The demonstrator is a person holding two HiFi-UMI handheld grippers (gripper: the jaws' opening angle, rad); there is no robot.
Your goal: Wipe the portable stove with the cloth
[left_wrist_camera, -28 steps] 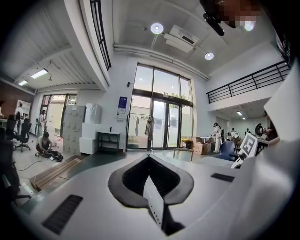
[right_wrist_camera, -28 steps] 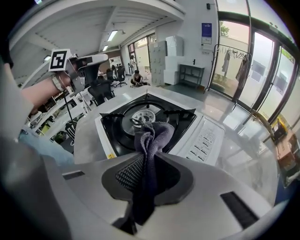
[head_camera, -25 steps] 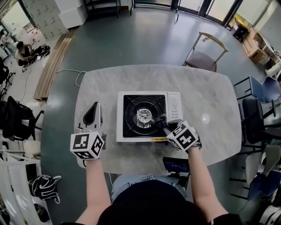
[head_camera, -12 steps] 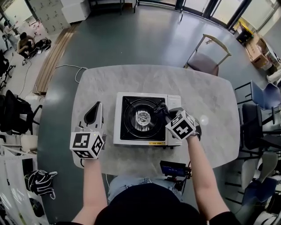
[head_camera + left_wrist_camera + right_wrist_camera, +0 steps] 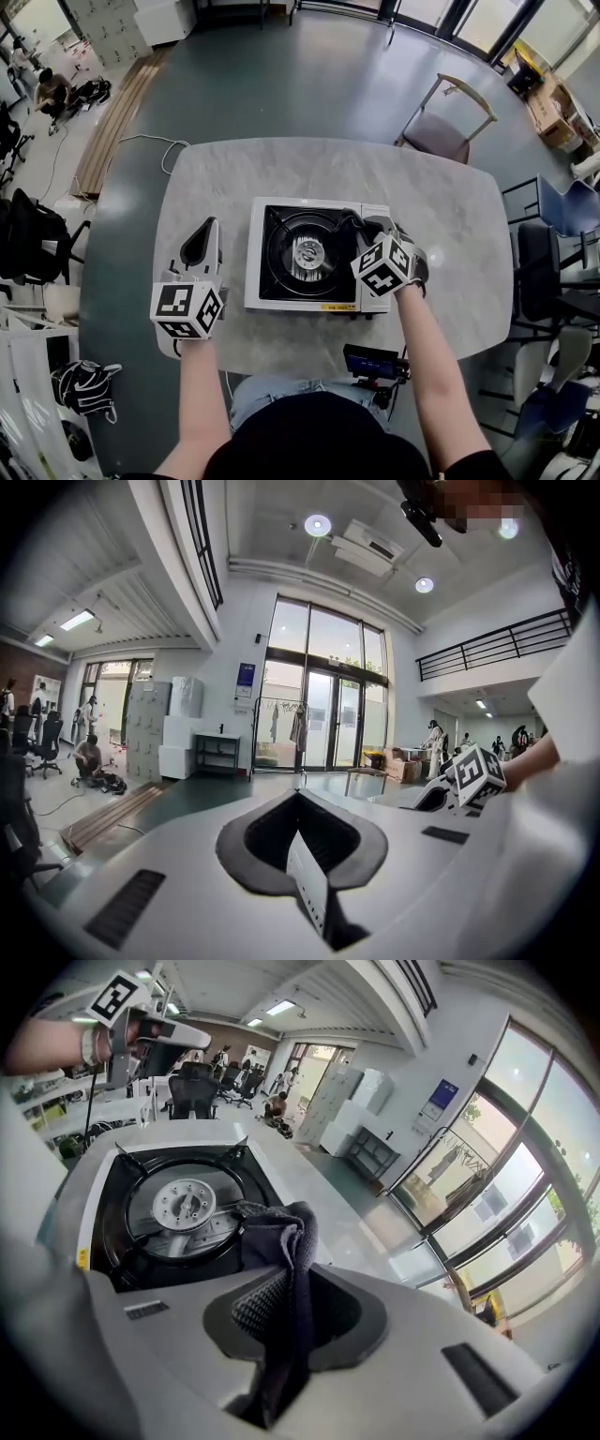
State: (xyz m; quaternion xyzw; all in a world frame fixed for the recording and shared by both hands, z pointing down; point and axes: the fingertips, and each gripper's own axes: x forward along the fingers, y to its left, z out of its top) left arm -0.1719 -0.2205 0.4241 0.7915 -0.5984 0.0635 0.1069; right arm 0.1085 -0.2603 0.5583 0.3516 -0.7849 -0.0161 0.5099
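Two grippers: the right gripper (image 5: 364, 228) clamps the cloth (image 5: 351, 223) at the right rear corner of the portable stove (image 5: 255, 258); the left gripper (image 5: 199, 246), jaws closed and empty, sits beside its left edge, with bare desk (image 5: 441, 187) beyond.

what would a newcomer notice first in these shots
The white portable stove with its black burner top sits mid-table, and the right gripper, shut on a dark cloth, is at its far right corner. The left gripper is held shut and empty over the table, left of the stove.
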